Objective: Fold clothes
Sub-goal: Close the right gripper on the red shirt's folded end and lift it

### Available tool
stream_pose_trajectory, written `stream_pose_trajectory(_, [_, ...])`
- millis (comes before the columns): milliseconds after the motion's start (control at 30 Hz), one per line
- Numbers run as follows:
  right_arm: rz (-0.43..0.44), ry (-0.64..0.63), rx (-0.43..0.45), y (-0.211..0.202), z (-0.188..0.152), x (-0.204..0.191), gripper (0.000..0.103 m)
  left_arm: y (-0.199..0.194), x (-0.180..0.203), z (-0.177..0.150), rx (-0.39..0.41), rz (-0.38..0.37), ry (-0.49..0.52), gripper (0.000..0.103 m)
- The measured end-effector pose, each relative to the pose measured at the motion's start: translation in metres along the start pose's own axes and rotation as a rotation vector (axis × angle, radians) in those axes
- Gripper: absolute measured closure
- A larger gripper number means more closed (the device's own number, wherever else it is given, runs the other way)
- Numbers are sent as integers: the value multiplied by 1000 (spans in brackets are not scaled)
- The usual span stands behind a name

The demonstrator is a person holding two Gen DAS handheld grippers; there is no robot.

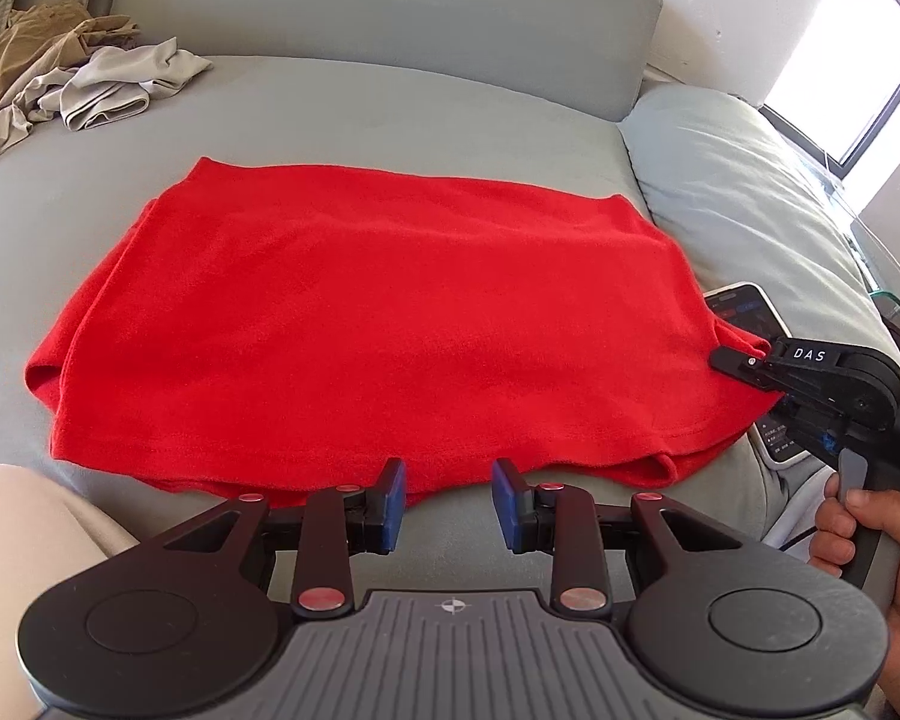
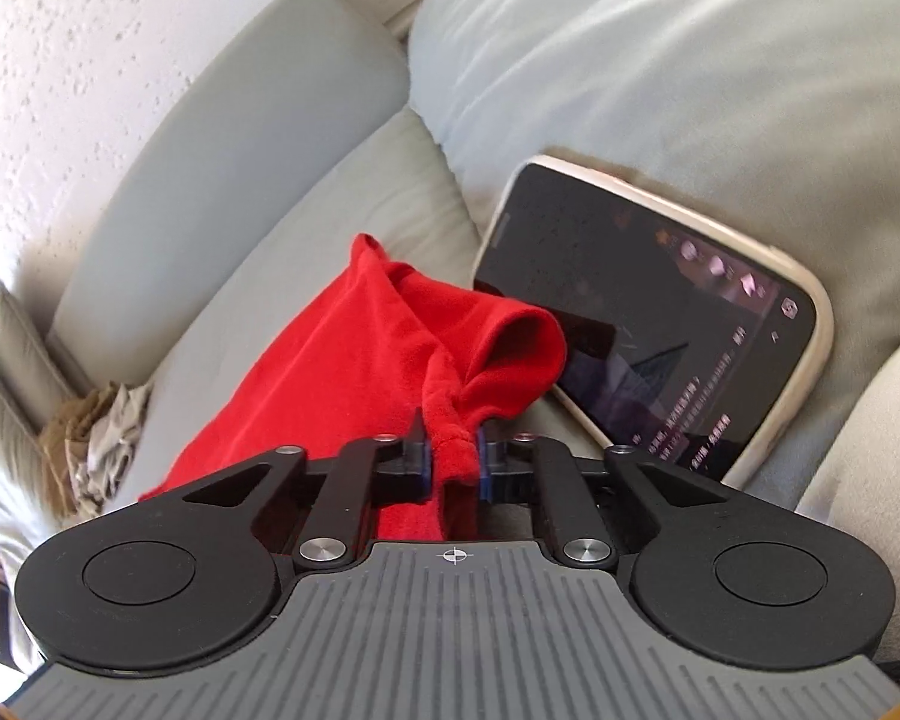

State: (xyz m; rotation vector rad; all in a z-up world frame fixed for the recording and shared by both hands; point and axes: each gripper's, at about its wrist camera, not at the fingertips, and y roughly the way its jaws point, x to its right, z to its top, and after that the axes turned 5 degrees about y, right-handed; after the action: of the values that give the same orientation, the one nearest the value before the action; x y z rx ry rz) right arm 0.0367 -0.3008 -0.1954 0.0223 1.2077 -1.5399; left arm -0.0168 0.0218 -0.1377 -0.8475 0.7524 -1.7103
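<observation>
A red garment (image 1: 378,324) lies partly folded and flat on the grey sofa seat (image 1: 390,114). My left gripper (image 1: 448,501) is open and empty, just in front of the garment's near hem. My right gripper (image 1: 744,363) comes in from the right and is shut on the garment's right edge. In the right wrist view my right gripper (image 2: 453,459) pinches a bunched fold of the red garment (image 2: 354,360) between its blue pads (image 2: 424,461).
A smartphone (image 2: 660,324) with a lit screen lies on the cushion right beside the held edge; it also shows in the left wrist view (image 1: 744,306). A pile of beige clothes (image 1: 72,78) sits at the sofa's far left. A pale cushion (image 1: 750,180) lies right.
</observation>
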Motion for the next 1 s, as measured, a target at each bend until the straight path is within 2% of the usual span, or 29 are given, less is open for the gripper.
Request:
stream_pose_trajectory(200, [-95, -253, 16, -12, 1, -47, 93, -23, -26, 9, 64, 11, -76, 73])
stream_pose_trajectory(367, [-129, -647, 92, -23, -17, -127, 94, -61, -72, 16, 179, 61, -213, 72])
stream_pose_trajectory(467, [-76, -880, 130, -27, -50, -184, 94, -82, -107, 16, 239, 109, -319, 72])
stream_pose_trajectory(567, [19, -1073, 134, -28, -94, -235, 94, -95, -137, 9, 272, 143, -408, 72])
stream_pose_trajectory(667, [111, -1221, 61, -18, -146, -272, 94, -105, -165, 1, 293, 172, -491, 72])
stream_pose_trajectory(733, [145, -1296, -20, -6, -178, -285, 94, -109, -179, -6, 294, 177, -532, 72])
stream_pose_trajectory(833, [150, -1353, -132, 8, -214, -290, 94, -108, -190, -15, 280, 154, -568, 72])
stream_pose_trajectory(900, [132, -1344, -149, 12, -222, -287, 94, -105, -193, -18, 269, 130, -578, 72])
stream_pose_trajectory(1000, [126, -1264, -157, 9, -214, -286, 94, -101, -197, -20, 260, 105, -589, 72])
